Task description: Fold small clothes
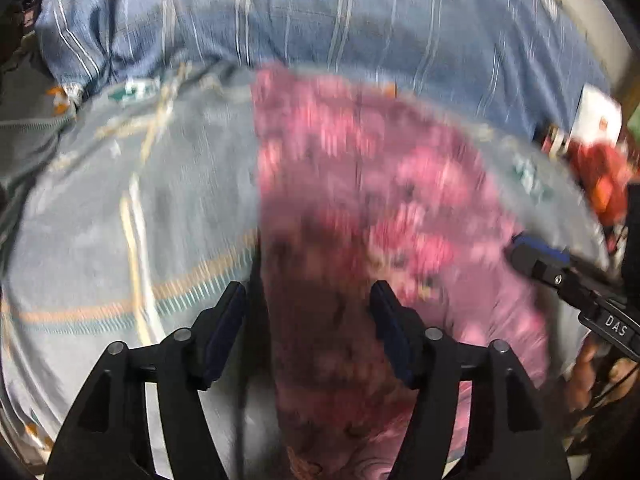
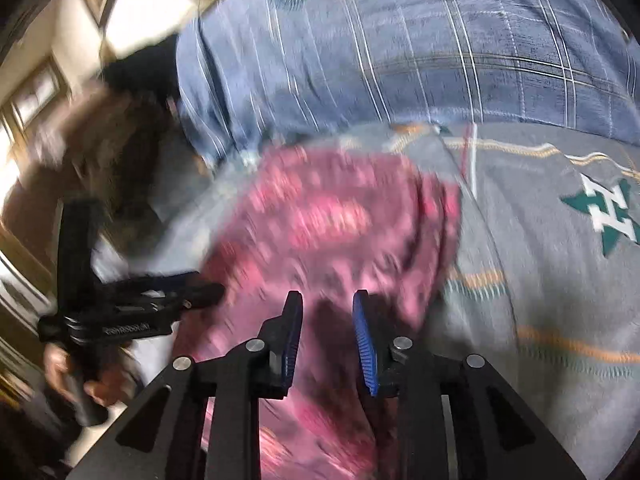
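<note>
free room: bare grey patterned bedsheet (image 1: 100,208) is lying open beside the pink garment (image 1: 360,184) | far side: blue striped pillow (image 1: 320,20) is walling off the sheet's far edge | corner: red and white clutter (image 1: 596,152) is crowding the edge by the pillow's end

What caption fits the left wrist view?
Left gripper open above a pink patterned garment on a grey bedsheet.

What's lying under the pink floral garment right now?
The pink floral garment lies on a pale grey-blue bedsheet with orange and teal stripes. Behind it lies blue plaid fabric. Anything beneath the garment's middle is covered, and motion blur hides finer detail.
</note>
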Available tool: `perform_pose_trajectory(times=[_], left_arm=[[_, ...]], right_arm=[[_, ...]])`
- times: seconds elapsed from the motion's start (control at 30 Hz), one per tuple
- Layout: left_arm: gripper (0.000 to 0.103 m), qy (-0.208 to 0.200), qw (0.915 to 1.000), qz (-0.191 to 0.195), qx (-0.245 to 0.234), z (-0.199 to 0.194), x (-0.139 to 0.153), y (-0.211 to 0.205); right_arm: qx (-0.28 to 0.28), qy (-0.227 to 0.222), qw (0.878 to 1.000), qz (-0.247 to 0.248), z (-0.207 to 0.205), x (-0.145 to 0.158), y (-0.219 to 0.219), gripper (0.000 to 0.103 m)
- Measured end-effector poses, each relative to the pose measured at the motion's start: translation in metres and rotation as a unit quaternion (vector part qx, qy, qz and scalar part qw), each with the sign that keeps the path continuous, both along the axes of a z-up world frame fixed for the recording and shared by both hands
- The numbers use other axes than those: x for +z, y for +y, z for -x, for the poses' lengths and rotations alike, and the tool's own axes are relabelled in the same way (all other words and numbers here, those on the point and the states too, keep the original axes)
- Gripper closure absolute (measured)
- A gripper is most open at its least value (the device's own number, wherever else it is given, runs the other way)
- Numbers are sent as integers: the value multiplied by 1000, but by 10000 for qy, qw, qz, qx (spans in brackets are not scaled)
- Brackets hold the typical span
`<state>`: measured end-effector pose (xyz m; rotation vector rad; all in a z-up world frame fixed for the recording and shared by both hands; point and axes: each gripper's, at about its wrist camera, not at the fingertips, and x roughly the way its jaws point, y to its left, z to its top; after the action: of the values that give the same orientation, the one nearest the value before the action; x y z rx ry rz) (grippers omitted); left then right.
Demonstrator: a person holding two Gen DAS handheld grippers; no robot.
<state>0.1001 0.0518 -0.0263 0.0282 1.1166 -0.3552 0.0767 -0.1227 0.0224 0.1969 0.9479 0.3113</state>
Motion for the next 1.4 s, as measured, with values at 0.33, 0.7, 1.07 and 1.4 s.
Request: perform_pose_trajectory(times=[0.33, 0.7, 1.07, 1.4], left_arm=[[25, -423, 9982, -420, 5, 43, 17, 3], [24, -253, 9989, -377, 64, 44, 3, 0], [21, -95, 9998, -110, 119, 43, 5, 9], [21, -281, 9992, -90, 264, -11, 32, 6]], right_arm=[[-88, 97, 9996, 239, 38, 9, 4, 71], [-322, 464, 9982, 207, 53, -10, -2, 70], [-508, 460, 9976, 105, 48, -5, -8, 88], [-1055, 225, 9927, -537, -33, 10, -24, 73]])
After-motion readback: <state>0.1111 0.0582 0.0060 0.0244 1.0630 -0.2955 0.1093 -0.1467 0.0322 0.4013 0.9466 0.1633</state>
